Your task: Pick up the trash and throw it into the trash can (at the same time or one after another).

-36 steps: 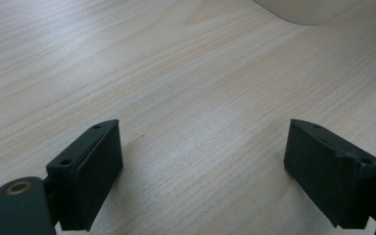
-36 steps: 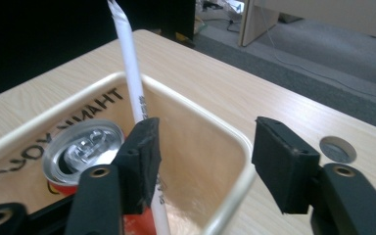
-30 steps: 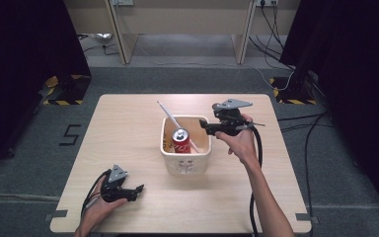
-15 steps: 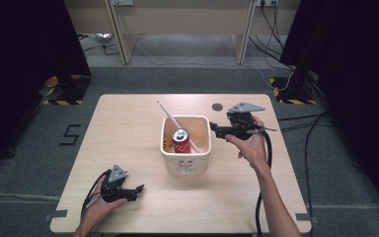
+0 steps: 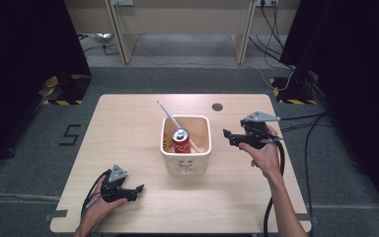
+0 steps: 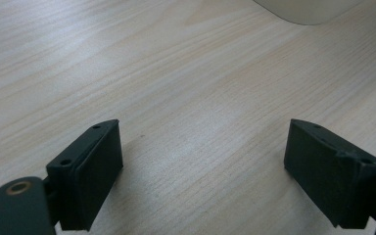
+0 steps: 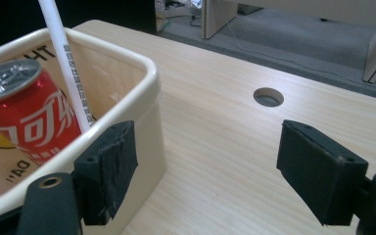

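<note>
The red can [image 7: 27,115] in the cream tub [image 7: 149,93] carries white Chinese brand characters on its side. The tub's inner wall shows large dark letters "TH" near the rim and, lower down, reversed-looking letters like "DA". The white stick [image 7: 66,68] bears a line of print too small to read. A dark "5" [image 5: 69,134] is marked on the floor left of the desk

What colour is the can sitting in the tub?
Red with white lettering and a silver top; the can shows best in the right gripper view, inside the cream tub.
</note>
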The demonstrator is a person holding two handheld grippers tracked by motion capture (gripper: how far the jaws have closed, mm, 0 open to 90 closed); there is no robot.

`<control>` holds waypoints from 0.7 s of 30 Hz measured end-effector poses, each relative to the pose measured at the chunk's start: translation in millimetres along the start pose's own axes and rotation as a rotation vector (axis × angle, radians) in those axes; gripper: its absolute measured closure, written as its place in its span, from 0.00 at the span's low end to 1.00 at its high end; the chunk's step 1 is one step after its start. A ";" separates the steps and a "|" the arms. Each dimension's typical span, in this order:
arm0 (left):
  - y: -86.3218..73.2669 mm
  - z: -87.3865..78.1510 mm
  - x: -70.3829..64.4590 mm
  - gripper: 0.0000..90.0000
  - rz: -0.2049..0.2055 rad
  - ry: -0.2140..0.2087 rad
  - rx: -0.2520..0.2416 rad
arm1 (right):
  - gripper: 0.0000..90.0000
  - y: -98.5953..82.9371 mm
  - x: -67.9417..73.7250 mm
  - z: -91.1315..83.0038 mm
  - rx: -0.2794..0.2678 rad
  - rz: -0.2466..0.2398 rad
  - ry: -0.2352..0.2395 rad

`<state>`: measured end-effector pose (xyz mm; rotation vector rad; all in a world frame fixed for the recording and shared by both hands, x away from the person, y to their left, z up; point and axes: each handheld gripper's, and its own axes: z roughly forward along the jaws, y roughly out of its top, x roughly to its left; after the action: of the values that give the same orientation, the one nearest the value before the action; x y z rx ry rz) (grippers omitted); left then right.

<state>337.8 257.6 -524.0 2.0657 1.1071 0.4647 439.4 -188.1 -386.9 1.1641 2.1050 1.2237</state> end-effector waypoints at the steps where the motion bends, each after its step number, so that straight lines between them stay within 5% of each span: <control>1: 0.0 0.0 0.0 0.15 0.000 0.000 0.000 | 0.25 -2.3 -0.9 0.2 0.001 0.003 -0.001; 21: 0.0 0.0 0.0 0.15 0.001 0.000 0.000 | 0.23 -43.4 -1.3 -4.1 0.042 -0.017 -0.034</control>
<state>337.8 257.6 -523.9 2.0664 1.1068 0.4653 417.9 -202.3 -422.1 1.1747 2.1206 1.1498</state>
